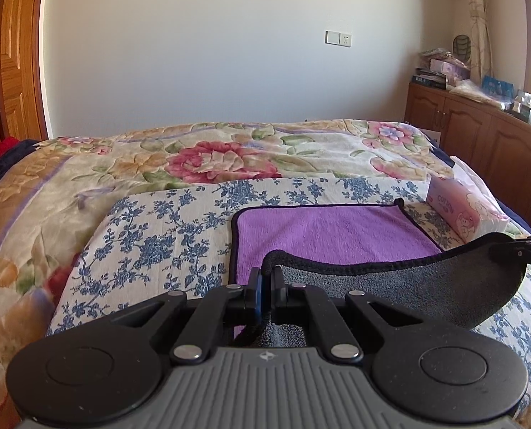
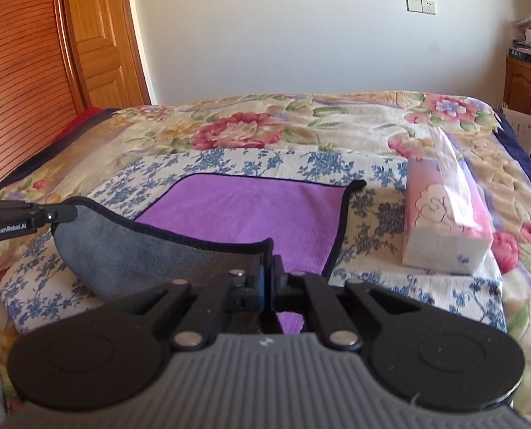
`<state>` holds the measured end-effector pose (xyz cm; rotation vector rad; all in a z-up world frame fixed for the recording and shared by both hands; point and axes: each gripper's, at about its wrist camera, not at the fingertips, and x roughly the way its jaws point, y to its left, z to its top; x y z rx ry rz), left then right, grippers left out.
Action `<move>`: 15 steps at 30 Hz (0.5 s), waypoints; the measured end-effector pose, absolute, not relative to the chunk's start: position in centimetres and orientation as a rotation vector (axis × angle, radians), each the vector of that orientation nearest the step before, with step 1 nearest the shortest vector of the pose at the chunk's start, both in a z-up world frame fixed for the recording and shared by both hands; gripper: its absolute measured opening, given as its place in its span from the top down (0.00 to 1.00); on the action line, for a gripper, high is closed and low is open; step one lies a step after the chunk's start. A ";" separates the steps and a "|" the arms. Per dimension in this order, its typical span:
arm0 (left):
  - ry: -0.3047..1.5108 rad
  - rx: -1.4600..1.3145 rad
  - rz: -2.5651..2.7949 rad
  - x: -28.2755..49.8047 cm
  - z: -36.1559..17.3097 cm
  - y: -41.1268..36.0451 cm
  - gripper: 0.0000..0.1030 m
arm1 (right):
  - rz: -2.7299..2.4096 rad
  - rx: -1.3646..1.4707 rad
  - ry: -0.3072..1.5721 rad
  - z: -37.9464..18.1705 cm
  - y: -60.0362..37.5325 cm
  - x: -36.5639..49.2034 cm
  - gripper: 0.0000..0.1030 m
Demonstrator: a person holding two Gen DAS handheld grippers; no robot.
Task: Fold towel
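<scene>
A towel, purple on one face [image 1: 329, 228] and grey on the other, lies on a blue-flowered cloth [image 1: 151, 236] on the bed. Its near edge is lifted and turned over, so the grey underside [image 1: 426, 282] shows. My left gripper [image 1: 265, 286] is shut on the near left corner. My right gripper [image 2: 267, 271] is shut on the near right corner. The lifted edge hangs between them, above the purple face [image 2: 244, 211]. Each gripper shows at the side of the other's view: the right one [image 1: 530, 246] and the left one [image 2: 22, 218].
A pink tissue pack [image 2: 444, 214] lies on the bed right of the towel, also in the left wrist view [image 1: 465, 207]. A floral blanket [image 1: 222, 157] covers the bed beyond. A wooden cabinet [image 1: 480, 132] stands right, a wooden door [image 2: 97, 35] left.
</scene>
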<state>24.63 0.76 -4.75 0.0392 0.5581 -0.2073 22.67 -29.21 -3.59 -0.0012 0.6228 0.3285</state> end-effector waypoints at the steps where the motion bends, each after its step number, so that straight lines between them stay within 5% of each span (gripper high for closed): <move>1: 0.558 0.041 -0.208 24.8 -4.8 0.7 0.95 | 0.330 -0.008 0.621 -3.6 -29.2 22.8 0.96; 15: 0.556 0.072 -0.219 27.7 -4.9 -0.3 0.95 | 0.347 -0.049 0.593 -3.8 -29.5 25.5 0.96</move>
